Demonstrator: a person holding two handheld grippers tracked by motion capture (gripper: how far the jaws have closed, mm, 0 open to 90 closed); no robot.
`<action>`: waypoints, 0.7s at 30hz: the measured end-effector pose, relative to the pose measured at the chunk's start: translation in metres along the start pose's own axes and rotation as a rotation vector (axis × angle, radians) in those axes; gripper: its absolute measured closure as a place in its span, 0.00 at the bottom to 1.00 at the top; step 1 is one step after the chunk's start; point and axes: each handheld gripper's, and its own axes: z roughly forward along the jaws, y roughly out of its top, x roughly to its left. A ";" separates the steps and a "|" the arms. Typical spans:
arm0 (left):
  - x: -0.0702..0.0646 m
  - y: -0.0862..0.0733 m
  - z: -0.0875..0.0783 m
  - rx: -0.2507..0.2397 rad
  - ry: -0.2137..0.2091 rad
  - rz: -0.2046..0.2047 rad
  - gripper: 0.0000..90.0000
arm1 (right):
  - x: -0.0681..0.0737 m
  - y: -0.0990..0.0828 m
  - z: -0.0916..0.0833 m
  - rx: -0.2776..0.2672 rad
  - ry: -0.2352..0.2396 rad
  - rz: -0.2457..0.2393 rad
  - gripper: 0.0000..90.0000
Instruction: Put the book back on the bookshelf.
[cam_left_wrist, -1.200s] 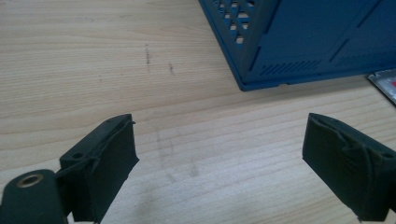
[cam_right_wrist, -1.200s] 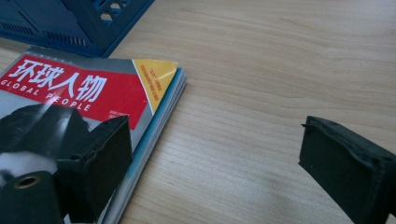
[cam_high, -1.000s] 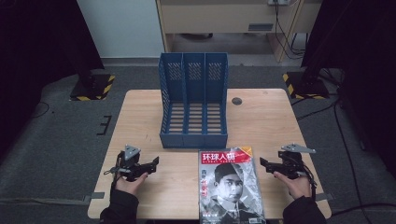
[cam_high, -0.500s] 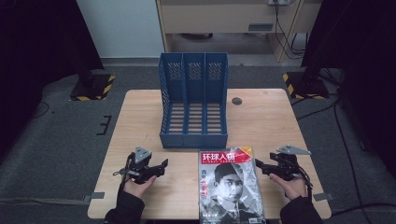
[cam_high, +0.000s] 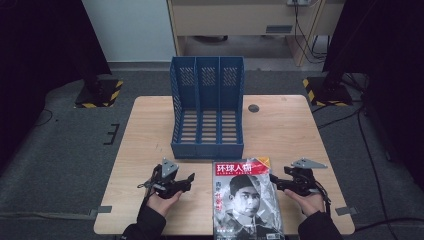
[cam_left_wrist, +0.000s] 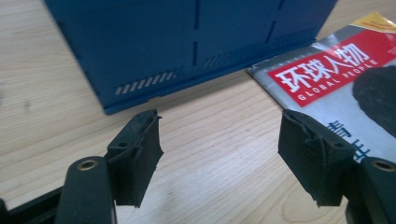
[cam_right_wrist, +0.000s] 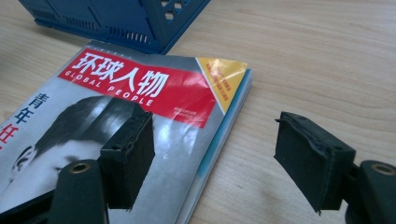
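A magazine (cam_high: 247, 197) with a red title band and a portrait cover lies flat at the table's front edge, right in front of a blue three-slot file rack (cam_high: 207, 107). My left gripper (cam_high: 189, 180) rests low on the table to the magazine's left. Its jaws have just been closing but stand open over bare wood (cam_left_wrist: 219, 121), with the magazine corner (cam_left_wrist: 327, 70) beyond its right jaw. My right gripper (cam_high: 276, 181) is at the magazine's right edge. Its jaws have also just been closing and are open (cam_right_wrist: 212, 121), straddling that edge of the magazine (cam_right_wrist: 154, 93) without pressing on it.
The wooden table (cam_high: 310, 130) has a small dark round disc (cam_high: 253, 108) to the right of the rack. Bare wood lies on both sides of the rack. Black stands with yellow-striped bases (cam_high: 320, 90) sit on the floor behind the table.
My left gripper has slid right across the table toward the magazine. Both pairs of jaws have narrowed somewhat. The right hand has hardly moved.
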 end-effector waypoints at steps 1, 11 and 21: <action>-0.001 0.000 0.001 0.005 -0.002 0.006 0.32 | 0.000 0.000 0.000 0.000 0.000 0.000 0.32; -0.017 -0.003 0.015 0.018 -0.035 0.021 0.32 | 0.006 -0.005 0.004 0.014 0.000 -0.010 0.36; -0.045 -0.008 0.034 0.068 -0.083 0.085 0.33 | 0.009 -0.009 0.011 0.054 0.010 -0.017 0.38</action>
